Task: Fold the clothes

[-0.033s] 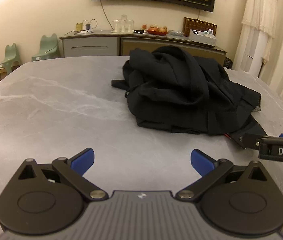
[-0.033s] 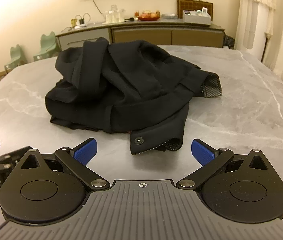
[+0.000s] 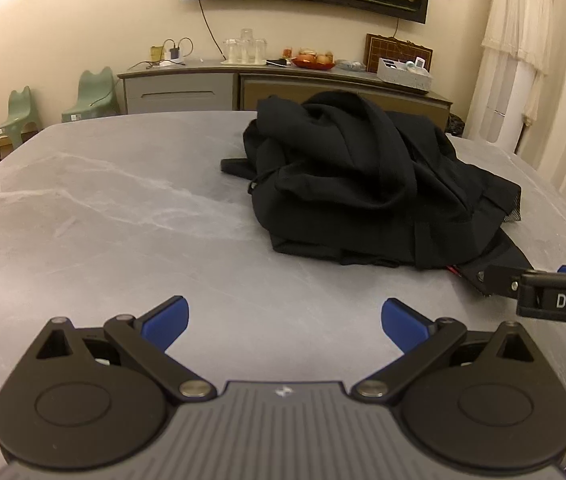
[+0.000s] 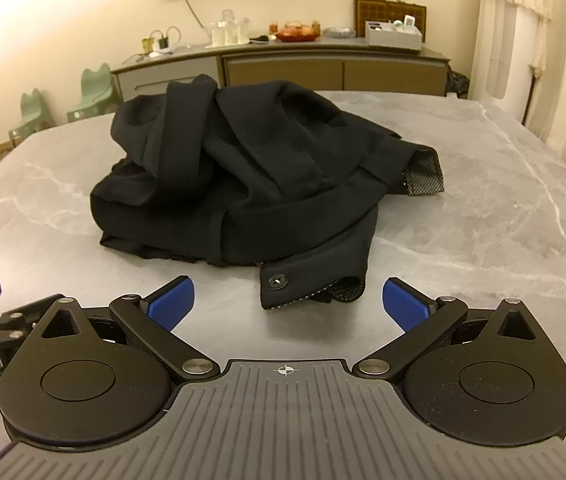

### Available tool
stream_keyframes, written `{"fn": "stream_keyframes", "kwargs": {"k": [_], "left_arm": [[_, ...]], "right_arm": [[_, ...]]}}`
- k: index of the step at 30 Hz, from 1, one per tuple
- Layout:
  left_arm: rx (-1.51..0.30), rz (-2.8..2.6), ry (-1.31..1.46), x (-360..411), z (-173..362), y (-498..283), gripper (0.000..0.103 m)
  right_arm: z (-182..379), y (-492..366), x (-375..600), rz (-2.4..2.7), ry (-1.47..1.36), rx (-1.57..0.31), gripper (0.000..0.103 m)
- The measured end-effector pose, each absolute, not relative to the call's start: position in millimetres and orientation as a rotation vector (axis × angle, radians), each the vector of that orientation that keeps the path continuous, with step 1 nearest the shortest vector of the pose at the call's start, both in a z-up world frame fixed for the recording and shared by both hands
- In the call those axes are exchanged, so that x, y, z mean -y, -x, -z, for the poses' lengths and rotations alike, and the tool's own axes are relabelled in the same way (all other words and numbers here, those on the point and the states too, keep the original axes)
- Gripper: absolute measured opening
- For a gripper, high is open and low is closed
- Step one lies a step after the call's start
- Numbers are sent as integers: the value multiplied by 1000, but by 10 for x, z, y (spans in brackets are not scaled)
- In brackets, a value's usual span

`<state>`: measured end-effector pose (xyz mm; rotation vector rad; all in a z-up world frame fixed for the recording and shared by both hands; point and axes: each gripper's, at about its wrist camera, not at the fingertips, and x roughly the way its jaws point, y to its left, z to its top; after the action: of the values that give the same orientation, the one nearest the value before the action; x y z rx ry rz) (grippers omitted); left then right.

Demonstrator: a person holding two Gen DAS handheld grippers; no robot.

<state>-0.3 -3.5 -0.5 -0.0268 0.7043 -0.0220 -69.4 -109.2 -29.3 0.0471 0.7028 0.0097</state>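
Observation:
A crumpled black garment (image 3: 363,192) lies heaped on the grey marble table (image 3: 123,220), to the right of centre in the left wrist view. My left gripper (image 3: 285,320) is open over bare tabletop, short of the heap. The right wrist view has the garment (image 4: 251,168) straight ahead, with a buttoned flap (image 4: 307,276) and its mesh lining hanging toward me. My right gripper (image 4: 289,304) is open just in front of that flap, with nothing between its blue pads. Each gripper's fingers poke into the other's view at the edge.
A sideboard (image 3: 283,80) with glasses, fruit and boxes stands against the far wall. Two small green chairs (image 3: 91,92) sit at the far left. White curtains (image 3: 523,40) hang at the right. Bare marble (image 4: 483,220) stretches either side of the garment.

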Motion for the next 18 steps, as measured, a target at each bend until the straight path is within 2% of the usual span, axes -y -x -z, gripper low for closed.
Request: {"fn": "stream_keyframes", "kwargs": {"k": [18], "left_arm": [[-682, 38, -20, 263, -2, 50, 103]], "right_arm": [[300, 740, 1065, 8, 4, -641, 102]]}}
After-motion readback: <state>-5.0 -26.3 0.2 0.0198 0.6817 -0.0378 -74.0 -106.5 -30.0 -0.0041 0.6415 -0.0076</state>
